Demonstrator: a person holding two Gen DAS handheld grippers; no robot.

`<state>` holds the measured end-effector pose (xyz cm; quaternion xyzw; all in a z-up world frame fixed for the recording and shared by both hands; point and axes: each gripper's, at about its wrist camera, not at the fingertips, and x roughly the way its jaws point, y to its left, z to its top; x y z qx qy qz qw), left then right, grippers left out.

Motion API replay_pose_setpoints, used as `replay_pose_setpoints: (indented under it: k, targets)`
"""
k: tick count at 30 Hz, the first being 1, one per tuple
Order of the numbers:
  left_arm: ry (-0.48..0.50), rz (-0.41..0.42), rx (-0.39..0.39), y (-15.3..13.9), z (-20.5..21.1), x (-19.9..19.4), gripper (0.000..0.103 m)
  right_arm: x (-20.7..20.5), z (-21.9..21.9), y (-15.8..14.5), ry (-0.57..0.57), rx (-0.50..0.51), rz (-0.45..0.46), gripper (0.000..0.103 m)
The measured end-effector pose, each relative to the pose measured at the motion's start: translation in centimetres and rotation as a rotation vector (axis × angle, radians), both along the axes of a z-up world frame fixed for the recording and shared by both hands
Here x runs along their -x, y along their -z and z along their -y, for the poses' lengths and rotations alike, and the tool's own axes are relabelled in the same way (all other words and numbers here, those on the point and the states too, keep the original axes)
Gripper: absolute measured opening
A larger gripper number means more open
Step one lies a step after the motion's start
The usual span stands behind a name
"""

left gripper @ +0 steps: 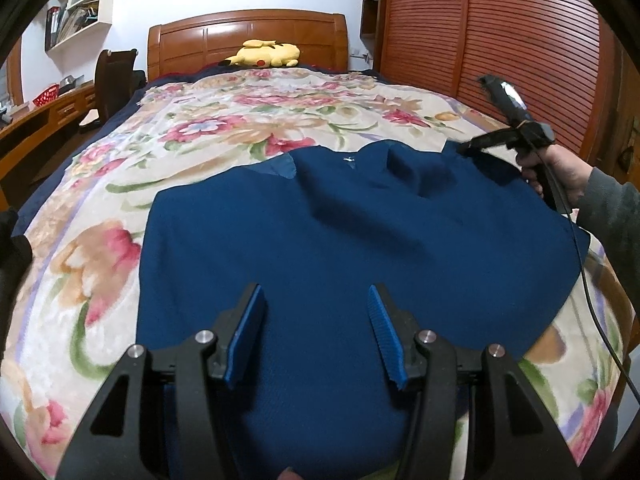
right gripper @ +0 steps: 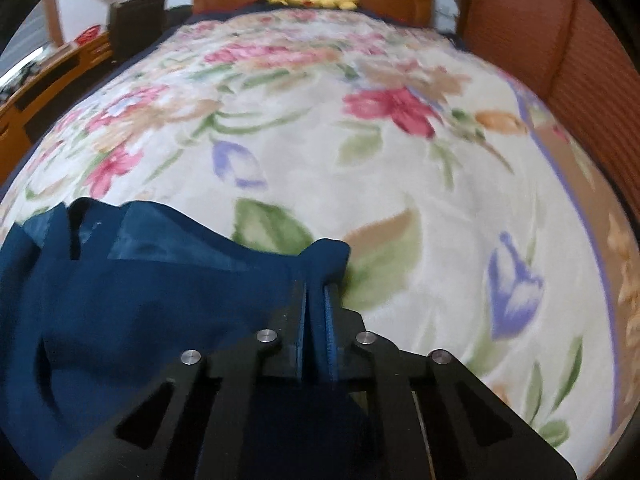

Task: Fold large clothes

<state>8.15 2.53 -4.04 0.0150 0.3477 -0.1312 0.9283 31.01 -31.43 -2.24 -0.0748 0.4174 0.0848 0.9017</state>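
Across the floral blanket on the bed lies our blue garment, its far right corner pinched in our right gripper while the left gripper hovers with jaws released over the near hem, so a one-sided pull could skew the fold.
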Motion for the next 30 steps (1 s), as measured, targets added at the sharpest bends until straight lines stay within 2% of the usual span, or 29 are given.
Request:
replay_pose_setpoints:
  k: [2, 5, 8, 10, 14, 16, 17, 19, 21, 24, 30]
  targets:
    - [-0.002, -0.001, -0.003, 0.1, 0.0, -0.1, 0.053, 0.7, 0.3, -1.2, -0.015, -0.026, 0.069, 0.003]
    - [-0.004, -0.002, -0.003, 0.2, -0.1, -0.1, 0.053, 1.0, 0.9, -2.3, -0.001, -0.002, 0.119, 0.002]
    - [-0.008, -0.002, 0.0, 0.2, -0.3, -0.1, 0.053, 0.7, 2.1, -2.5, 0.081, 0.047, 0.129, 0.002]
    - [-0.012, -0.004, 0.001, 0.3, -0.5, -0.1, 0.053, 0.3, 2.7, -1.9, 0.148, 0.085, 0.097, 0.002]
    - [-0.017, 0.005, 0.007, 0.0, -0.8, 0.0, 0.053, 0.5, 2.1, -2.0, 0.181, 0.144, 0.097, 0.002]
    - [-0.022, 0.018, 0.001, -0.3, -1.1, 0.2, 0.053, 1.0, 1.0, -2.9, 0.186, 0.19, 0.129, 0.01]
    - [-0.025, 0.025, -0.004, -0.5, -1.3, 0.3, 0.053, 1.2, 0.5, -3.4, 0.167, 0.182, 0.135, 0.013]
    - [-0.038, 0.042, -0.009, -0.9, -2.0, 0.5, 0.053, 1.7, -1.0, -4.3, 0.113, 0.156, 0.147, 0.034]
    - [-0.056, 0.053, -0.007, -1.3, -2.9, 0.5, 0.053, 2.4, -3.3, -5.2, 0.05, 0.132, 0.174, 0.041]
    - [-0.083, 0.067, -0.008, -1.7, -4.2, 0.7, 0.053, 3.2, -7.5, -5.7, -0.053, 0.068, 0.166, 0.042]
    - [-0.127, 0.081, -0.004, -2.2, -6.5, 1.2, 0.053, 4.2, -16.8, -4.2, -0.238, -0.016, 0.103, 0.042]
